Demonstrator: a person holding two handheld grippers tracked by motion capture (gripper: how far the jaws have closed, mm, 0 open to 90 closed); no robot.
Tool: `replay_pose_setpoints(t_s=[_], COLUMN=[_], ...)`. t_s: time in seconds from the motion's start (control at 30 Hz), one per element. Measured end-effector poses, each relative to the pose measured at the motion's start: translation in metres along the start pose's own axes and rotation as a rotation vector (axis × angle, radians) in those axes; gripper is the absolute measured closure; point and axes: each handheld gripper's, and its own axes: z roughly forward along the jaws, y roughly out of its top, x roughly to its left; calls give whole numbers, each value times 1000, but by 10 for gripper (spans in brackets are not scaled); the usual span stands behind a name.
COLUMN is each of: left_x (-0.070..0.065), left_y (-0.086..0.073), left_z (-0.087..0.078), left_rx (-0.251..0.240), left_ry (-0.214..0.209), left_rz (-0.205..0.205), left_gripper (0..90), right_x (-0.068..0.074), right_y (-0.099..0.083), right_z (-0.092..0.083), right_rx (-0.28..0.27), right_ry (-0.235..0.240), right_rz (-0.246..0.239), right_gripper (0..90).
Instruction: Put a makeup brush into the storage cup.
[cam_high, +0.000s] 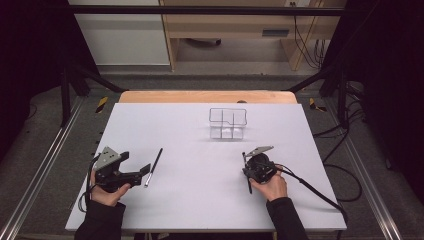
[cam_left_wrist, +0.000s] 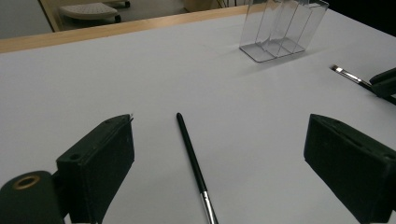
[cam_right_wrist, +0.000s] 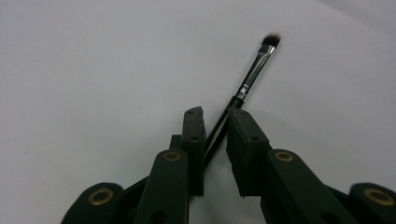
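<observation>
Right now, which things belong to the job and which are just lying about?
In the job: right gripper, shut on a brush; left gripper, open over a second brush; clear organiser.

Lying about: shelf and cables behind the table.

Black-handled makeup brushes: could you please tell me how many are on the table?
2: one black-handled makeup brush lies ahead of the left gripper; the other is clamped in the right gripper.
</observation>
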Motion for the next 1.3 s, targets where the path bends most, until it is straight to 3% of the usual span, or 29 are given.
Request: replay_pose_setpoints(t_s=[0.2, 0.47, 0.87, 1.13, 1.3], left_x=[0, 0, 0, 1, 2], left_y=[0, 0, 0, 2, 2], left_z=[0, 0, -1, -2, -2], left_rx=[-1, 0, 0, -9, -7], left_ry=[-1, -2, -5, -11, -11], left_rz=[0, -1, 0, -4, -2], left_gripper=[79, 80, 81, 82, 83], right_x=[-1, -3, -10, -16, -16], right_y=[0, -1, -2, 3, 15], right_z=[-2, -3, -4, -14, -17], right_rx=[20, 28, 31, 14, 65], right_ry=[-16, -40, -1, 14, 43], right_rz=[14, -6, -9, -2, -18], right_gripper=[802, 831, 834, 642, 556])
